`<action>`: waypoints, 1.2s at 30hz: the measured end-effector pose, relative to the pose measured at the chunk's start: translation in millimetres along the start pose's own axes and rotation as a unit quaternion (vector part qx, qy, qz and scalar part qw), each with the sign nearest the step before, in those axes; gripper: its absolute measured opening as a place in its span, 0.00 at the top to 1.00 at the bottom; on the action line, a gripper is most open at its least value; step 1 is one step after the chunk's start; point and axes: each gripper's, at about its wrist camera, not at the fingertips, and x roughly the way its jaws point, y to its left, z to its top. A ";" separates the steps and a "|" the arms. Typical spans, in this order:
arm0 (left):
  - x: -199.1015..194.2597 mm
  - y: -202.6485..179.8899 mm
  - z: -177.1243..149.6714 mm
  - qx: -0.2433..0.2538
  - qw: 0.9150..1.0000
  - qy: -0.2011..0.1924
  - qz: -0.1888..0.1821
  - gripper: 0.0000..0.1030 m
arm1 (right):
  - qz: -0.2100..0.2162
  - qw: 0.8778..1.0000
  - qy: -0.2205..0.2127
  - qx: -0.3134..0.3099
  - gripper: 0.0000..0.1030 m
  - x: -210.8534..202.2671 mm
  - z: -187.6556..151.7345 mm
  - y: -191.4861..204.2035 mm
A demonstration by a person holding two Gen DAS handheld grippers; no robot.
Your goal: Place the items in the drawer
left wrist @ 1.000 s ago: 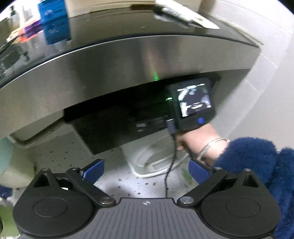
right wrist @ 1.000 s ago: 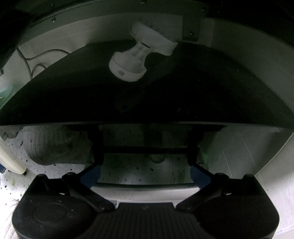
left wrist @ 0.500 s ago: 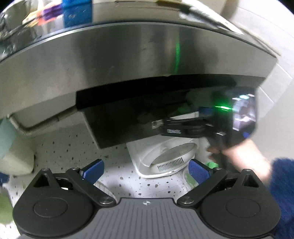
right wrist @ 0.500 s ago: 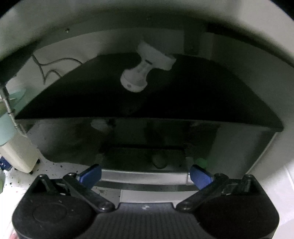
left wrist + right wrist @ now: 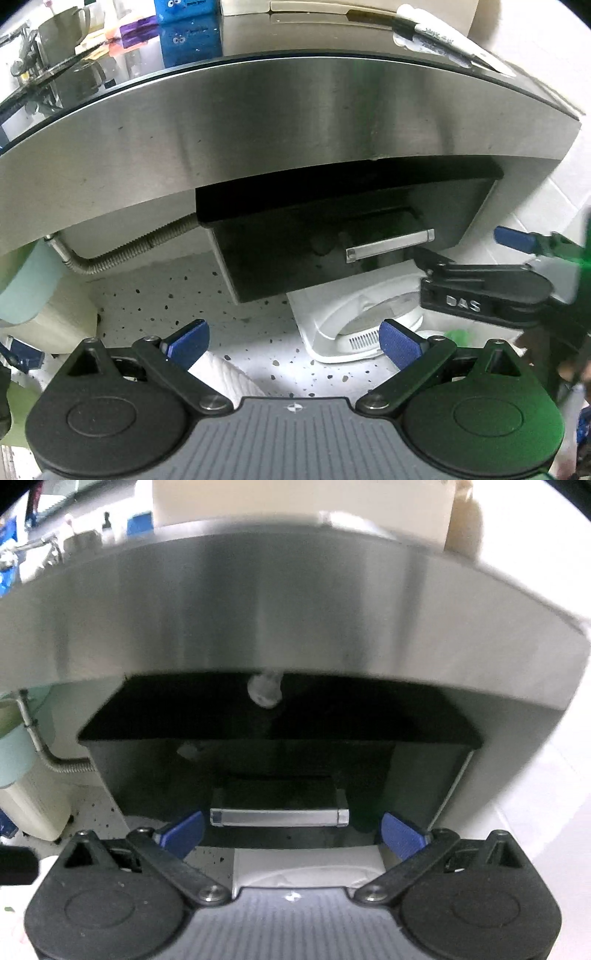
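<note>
A black drawer (image 5: 295, 254) with a silver bar handle (image 5: 389, 245) hangs under a steel counter front (image 5: 258, 122), pulled out a little. In the right wrist view the drawer (image 5: 147, 775) faces me, handle (image 5: 279, 816) just beyond my open, empty right gripper (image 5: 291, 834). A white item (image 5: 264, 692) lies in the drawer's top, half under the counter. My left gripper (image 5: 293, 339) is open and empty, below and left of the drawer. The right gripper (image 5: 513, 266) shows at the right of the left wrist view, beside the handle.
A white appliance (image 5: 354, 325) stands on the speckled floor (image 5: 184, 295) under the drawer. A flexible metal hose (image 5: 122, 253) runs at left beside a pale green and cream container (image 5: 29, 295). A marker (image 5: 443, 35), a blue box (image 5: 184, 22) and a metal jug (image 5: 66, 29) sit on the counter.
The right gripper has drawn back out of the drawer to in front of its handle, and the drawer now shows far less of its inside. The left view shifted slightly right.
</note>
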 end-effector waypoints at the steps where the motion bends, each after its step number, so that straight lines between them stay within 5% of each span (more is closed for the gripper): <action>1: -2.1 -0.4 -0.9 0.002 1.000 -0.003 0.004 0.04 | -0.003 1.000 -0.010 0.001 0.00 -8.5 -0.3 0.4; 6: -18.2 -5.9 -4.6 0.020 0.999 -0.028 0.023 0.03 | -0.023 0.998 -0.042 0.028 0.00 -47.6 3.7 3.5; 22: -62.5 -17.9 1.5 0.021 0.998 -0.055 0.030 0.03 | -0.041 0.997 0.035 0.054 0.00 -121.2 23.7 -15.3; 36: -92.6 -26.3 -1.1 0.034 0.996 -0.072 0.036 0.03 | -0.030 0.996 0.026 0.076 0.00 -159.5 33.4 -13.8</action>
